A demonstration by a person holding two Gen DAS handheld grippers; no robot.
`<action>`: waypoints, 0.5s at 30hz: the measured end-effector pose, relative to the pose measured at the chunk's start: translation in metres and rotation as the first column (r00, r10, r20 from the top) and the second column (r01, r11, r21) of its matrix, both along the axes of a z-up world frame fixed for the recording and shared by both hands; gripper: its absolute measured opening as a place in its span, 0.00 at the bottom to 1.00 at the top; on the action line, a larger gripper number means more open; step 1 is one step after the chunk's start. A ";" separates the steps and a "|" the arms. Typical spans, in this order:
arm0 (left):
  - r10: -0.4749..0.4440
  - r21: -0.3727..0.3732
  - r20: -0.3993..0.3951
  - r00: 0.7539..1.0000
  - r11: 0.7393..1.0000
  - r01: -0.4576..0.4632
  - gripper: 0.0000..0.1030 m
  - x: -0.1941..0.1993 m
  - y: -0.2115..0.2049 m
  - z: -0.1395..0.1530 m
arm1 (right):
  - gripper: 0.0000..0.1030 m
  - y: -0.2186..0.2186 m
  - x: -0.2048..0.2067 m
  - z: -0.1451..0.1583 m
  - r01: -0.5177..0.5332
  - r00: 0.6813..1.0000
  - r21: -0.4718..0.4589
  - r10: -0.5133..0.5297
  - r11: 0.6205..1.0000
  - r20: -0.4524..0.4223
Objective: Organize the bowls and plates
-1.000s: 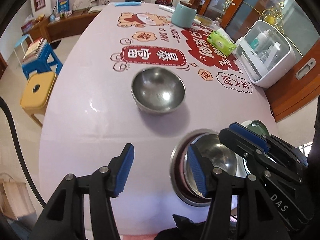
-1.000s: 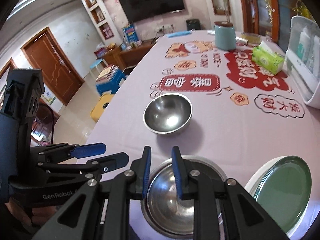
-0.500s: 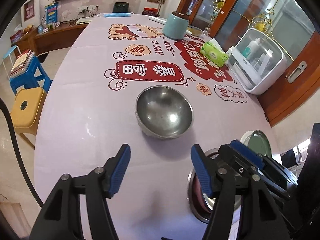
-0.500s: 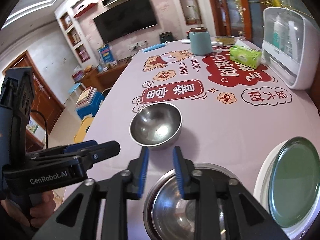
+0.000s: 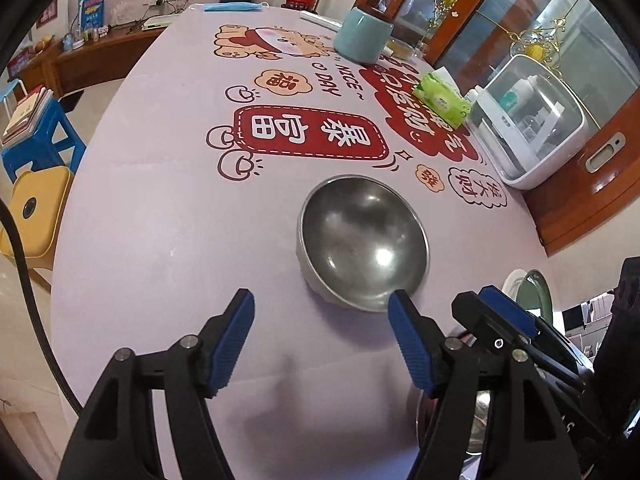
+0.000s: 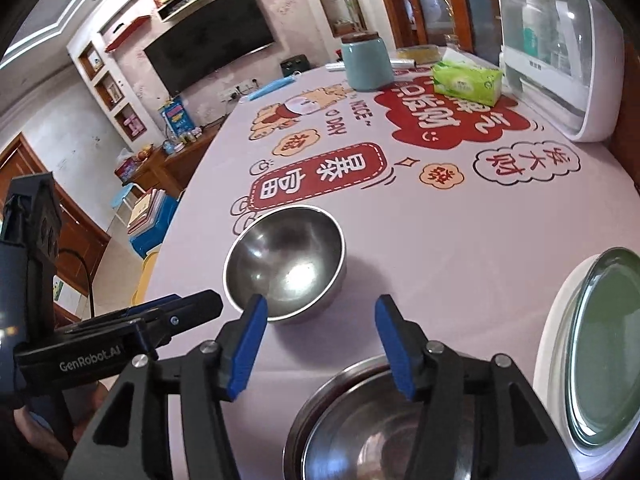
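Note:
A lone steel bowl (image 5: 362, 244) (image 6: 286, 264) stands upright on the printed pink tablecloth. My left gripper (image 5: 322, 304) hovers just short of its near rim, jaws opening, nothing between them. My right gripper (image 6: 318, 312) is over the cloth between that bowl and a second steel bowl nested on a steel plate (image 6: 380, 424) at the near edge; its jaws are opening and hold nothing. In the left wrist view the right gripper (image 5: 508, 316) shows at lower right. A green plate on a white plate (image 6: 604, 344) lies at the right.
Far across the table stand a teal canister (image 6: 366, 62), a green tissue pack (image 6: 466, 80) and a white clear-lidded box (image 6: 560, 52). Blue and yellow stools (image 5: 36, 160) stand on the floor to the left of the table. A hand holds the left gripper (image 6: 100, 344).
Both grippers dropped toward the table and came nearer the lone bowl. The right gripper's jaws, nearly shut before, have spread apart; the left jaws have widened too.

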State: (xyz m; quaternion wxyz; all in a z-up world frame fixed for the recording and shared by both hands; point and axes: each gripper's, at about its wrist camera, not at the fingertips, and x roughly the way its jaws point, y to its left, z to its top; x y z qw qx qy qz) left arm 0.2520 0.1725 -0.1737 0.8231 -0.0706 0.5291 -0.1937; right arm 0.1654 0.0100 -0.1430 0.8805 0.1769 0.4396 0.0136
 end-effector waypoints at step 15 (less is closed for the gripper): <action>-0.076 0.014 -0.093 0.993 0.997 0.078 0.73 0.035 -0.012 -0.033 | 0.55 -0.010 0.043 -0.025 0.009 0.994 0.108 0.003 0.994 -0.108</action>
